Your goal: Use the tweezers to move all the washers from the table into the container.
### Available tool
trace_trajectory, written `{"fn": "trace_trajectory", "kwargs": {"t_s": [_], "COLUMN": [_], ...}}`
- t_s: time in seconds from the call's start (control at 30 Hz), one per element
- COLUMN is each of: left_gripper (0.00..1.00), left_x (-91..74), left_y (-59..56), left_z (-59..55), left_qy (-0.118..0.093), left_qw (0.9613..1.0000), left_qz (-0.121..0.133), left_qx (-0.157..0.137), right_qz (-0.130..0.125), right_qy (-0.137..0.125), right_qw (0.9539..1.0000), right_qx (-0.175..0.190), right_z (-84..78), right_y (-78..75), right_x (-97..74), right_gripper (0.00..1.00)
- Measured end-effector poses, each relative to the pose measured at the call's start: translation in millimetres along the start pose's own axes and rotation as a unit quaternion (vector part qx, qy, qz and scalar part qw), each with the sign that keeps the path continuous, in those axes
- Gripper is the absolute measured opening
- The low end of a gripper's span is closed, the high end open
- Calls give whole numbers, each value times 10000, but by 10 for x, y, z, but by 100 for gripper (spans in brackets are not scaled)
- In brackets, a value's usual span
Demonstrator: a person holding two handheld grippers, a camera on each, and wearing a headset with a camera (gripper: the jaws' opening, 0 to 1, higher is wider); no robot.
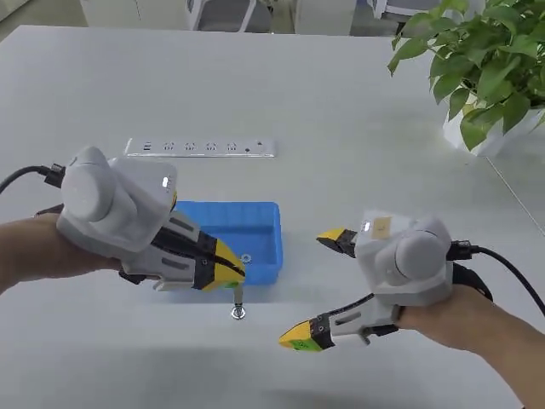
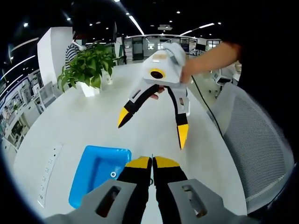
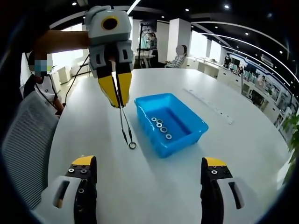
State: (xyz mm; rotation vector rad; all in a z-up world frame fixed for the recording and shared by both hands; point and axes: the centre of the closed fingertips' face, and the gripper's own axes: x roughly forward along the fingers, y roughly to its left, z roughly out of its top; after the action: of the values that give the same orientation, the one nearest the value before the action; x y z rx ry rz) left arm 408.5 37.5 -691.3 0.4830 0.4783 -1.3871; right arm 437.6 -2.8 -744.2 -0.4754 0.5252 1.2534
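Head view: white table [image 1: 341,111], potted plant [image 1: 477,60]

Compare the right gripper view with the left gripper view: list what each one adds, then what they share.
The right gripper view adds the left claw seen from the front, shut on the tweezers, their tips at a washer lying on the table, and several washers inside the blue container. The left gripper view adds the right claw, wide open and held by a hand. Both share the blue container with at least one washer in it, the white table and the power strip.
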Motion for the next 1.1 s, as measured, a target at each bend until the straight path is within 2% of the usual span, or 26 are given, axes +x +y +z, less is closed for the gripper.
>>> {"fn": "trace_trajectory", "kwargs": {"t_s": [0.33,0.6,0.8,1.1], "left_gripper": [5,5,5,5], "left_x": [32,19,14,23], "left_y": [-24,-13,-7,-37], "left_z": [-116,-114,-123,-113], "left_qy": [91,41,68,56], "left_qw": [10000,10000,9999,9996], "left_qz": [-23,-21,-57,-218], "left_qx": [19,-4,105,162], "right_qz": [64,136,402,770], "right_qy": [44,24,-82,-137], "right_qw": [10000,9999,9986,9939], "right_qx": [-9,-45,-347,-776], "right_z": [-26,-11,49,144], "right_y": [52,96,203,329], "right_x": [14,47,140,294], "right_gripper": [92,89,79,56]}}
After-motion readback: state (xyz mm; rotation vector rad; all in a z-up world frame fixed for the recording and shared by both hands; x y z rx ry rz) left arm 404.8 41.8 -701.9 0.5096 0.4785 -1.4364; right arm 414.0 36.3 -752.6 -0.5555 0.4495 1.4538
